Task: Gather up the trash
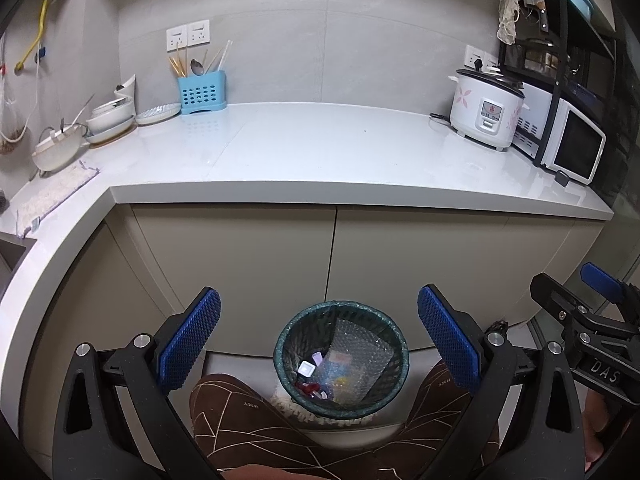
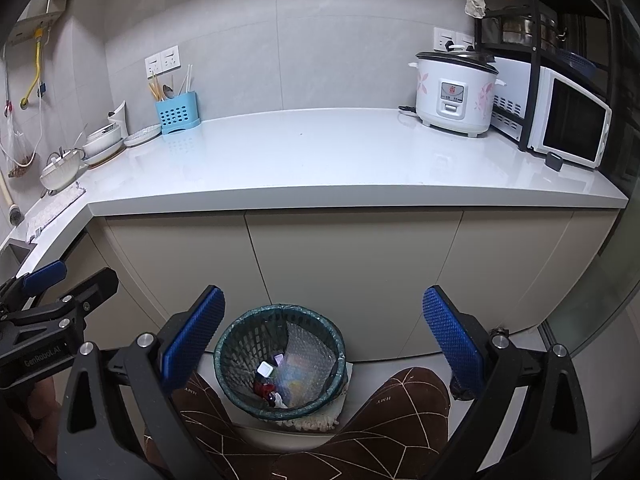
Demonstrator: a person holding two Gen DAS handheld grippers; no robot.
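Observation:
A round dark mesh trash bin (image 1: pixel 341 360) with a green liner stands on the floor in front of the cabinet doors. It holds bubble wrap (image 1: pixel 360 354), a small white cap and red scraps. It also shows in the right wrist view (image 2: pixel 280 360). My left gripper (image 1: pixel 320 340) is open and empty, held above the bin. My right gripper (image 2: pixel 324 340) is open and empty, also above the bin. The right gripper shows at the right edge of the left wrist view (image 1: pixel 592 312), and the left gripper at the left edge of the right wrist view (image 2: pixel 48 304).
A white countertop (image 1: pixel 320 148) carries a rice cooker (image 1: pixel 484 108), a microwave (image 1: pixel 572 146) in a black rack, a blue utensil holder (image 1: pixel 202 92), stacked bowls (image 1: pixel 108 116) and a cloth (image 1: pixel 56 196). A sink corner (image 1: pixel 12 252) sits at left. Brown slippers (image 1: pixel 240 420) flank the bin.

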